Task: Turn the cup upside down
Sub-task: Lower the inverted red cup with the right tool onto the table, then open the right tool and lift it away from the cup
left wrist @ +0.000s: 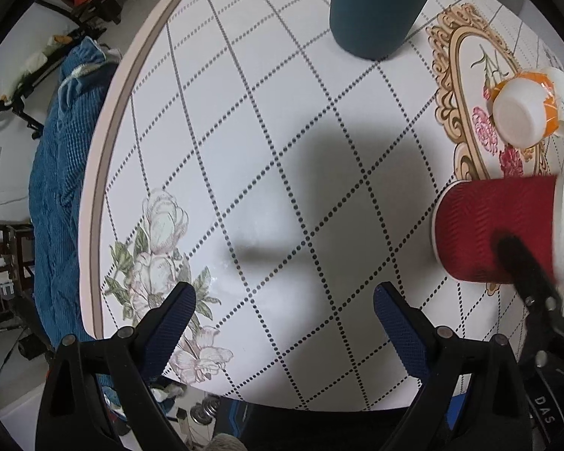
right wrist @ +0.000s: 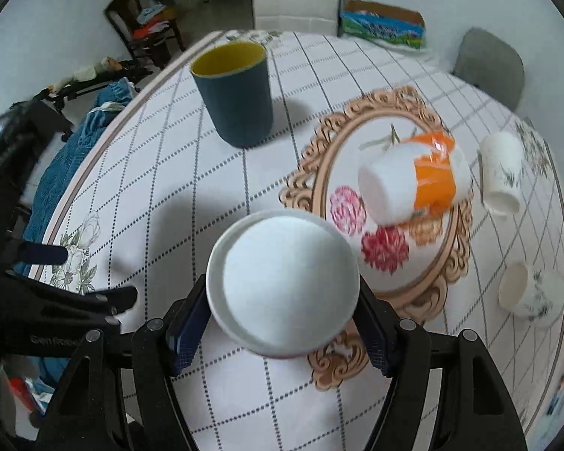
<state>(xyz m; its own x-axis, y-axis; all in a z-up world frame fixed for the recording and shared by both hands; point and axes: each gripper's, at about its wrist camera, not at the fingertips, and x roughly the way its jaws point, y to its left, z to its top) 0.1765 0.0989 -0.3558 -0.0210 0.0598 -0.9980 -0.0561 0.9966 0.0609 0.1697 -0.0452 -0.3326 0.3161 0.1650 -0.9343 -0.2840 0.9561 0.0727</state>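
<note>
red paper cup [left wrist: 496, 229] clamped sideways in the right gripper [right wrist: 282, 323], above the table [left wrist: 282, 112]
its ribbed wall is hidden behind the white base (right wrist view); left gripper [left wrist: 284, 302] spread apart, holding nothing.

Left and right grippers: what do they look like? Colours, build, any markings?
Both match: the left gripper and right gripper have glossy black triangular link arms with open cut-outs and silver round pivot bolts. The fingers are flat pads covered in dark blue, cross-hatched grip texture. From the left wrist view, white letters "DAS" show on the right unit; the right wrist view shows partly readable "Gen Robo" text on the left unit. No cables or sleeves visible.
</note>
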